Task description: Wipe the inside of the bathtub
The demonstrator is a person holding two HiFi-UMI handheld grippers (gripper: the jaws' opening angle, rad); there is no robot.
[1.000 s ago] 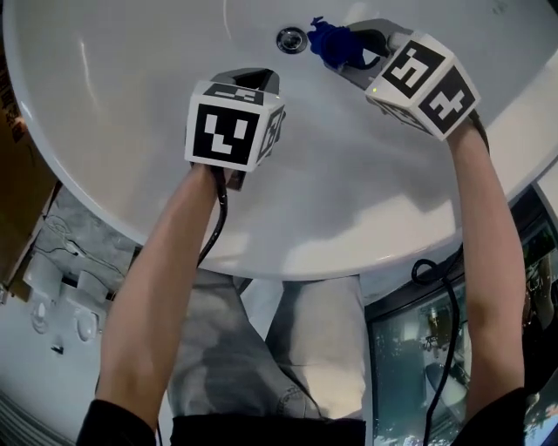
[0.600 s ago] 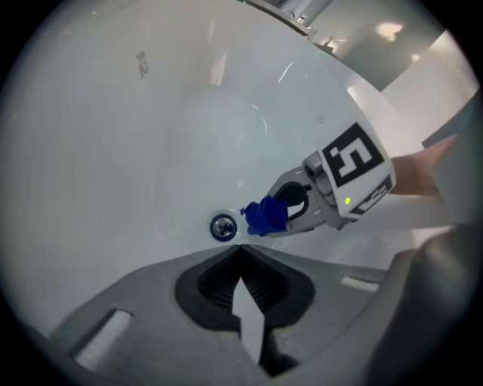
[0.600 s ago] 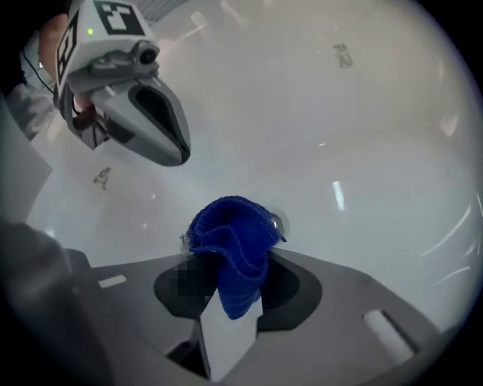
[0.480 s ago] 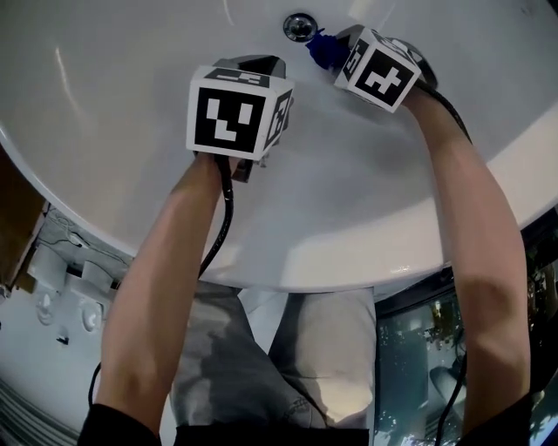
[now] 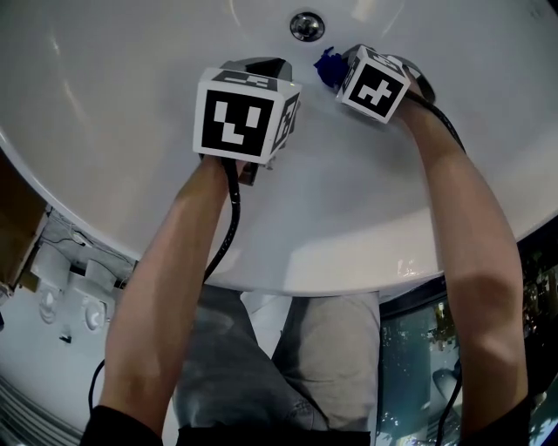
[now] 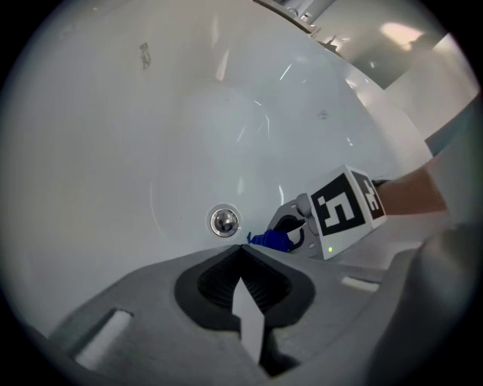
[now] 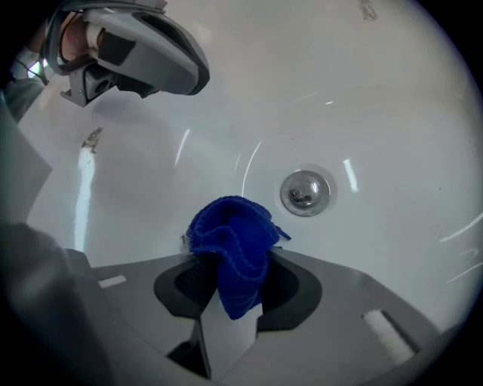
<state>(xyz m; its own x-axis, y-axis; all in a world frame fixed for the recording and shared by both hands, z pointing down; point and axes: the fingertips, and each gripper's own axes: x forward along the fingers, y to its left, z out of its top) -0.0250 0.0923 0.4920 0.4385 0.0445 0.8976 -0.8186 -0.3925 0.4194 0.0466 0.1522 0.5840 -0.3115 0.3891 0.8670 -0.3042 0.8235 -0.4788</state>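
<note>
The white bathtub fills the top of the head view, its round metal drain at the top centre. My right gripper is shut on a crumpled blue cloth, pressed on the tub wall just below the drain. In the right gripper view the blue cloth bulges out of the jaws, with the drain just beyond it. My left gripper hovers to the left, jaws together and empty. The left gripper view shows the drain, the cloth and the right gripper.
The tub's near rim curves across the middle of the head view above my legs. White fittings and cables lie on the floor at lower left. A dark glass-like surface sits at lower right.
My right gripper has moved left and slightly down with the blue cloth, from right of the drain to just below it. The left gripper has hardly moved.
</note>
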